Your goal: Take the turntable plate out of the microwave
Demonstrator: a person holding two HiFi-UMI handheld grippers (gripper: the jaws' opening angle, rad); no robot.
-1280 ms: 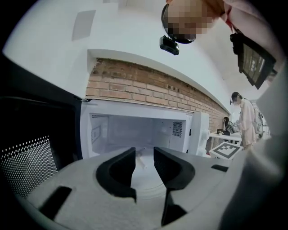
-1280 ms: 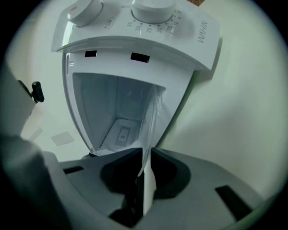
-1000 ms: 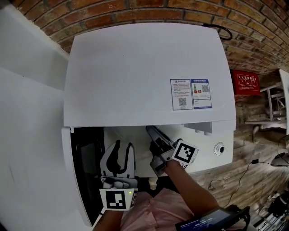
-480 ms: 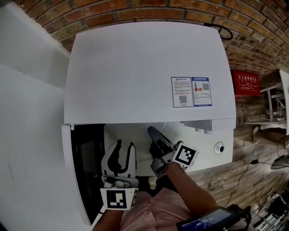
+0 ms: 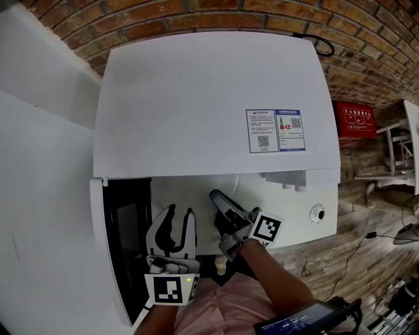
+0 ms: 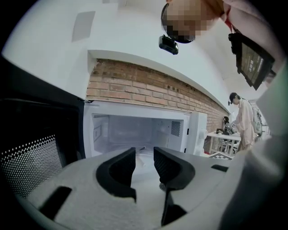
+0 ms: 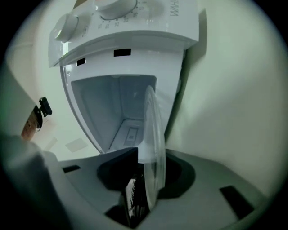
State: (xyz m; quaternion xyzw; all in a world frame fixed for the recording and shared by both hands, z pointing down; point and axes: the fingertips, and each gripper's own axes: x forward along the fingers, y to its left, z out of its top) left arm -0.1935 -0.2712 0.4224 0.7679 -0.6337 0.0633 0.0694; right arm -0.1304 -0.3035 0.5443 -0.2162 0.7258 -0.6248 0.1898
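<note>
1 white microwave [image 5: 209, 111] stands open against a brick wall [image 5: 196, 13]. Its 1 glass plate [image 7: 153, 148] sits at the cavity mouth, its rim between the jaws of the right gripper [image 5: 215, 196], which have just been opening and stand loose around it. The left gripper [image 5: 181, 211], second of 2, hovers outside with its jaws slightly parted and empty.

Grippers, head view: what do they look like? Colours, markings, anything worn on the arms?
The left gripper has a pale grey body with black curved jaw pads. The right gripper looks darker grey. Each carries a white marker cube with black square patterns, the left cube with a small green light and the right cube without. The person wears a pink garment, and no sleeves cover the forearms.
</note>
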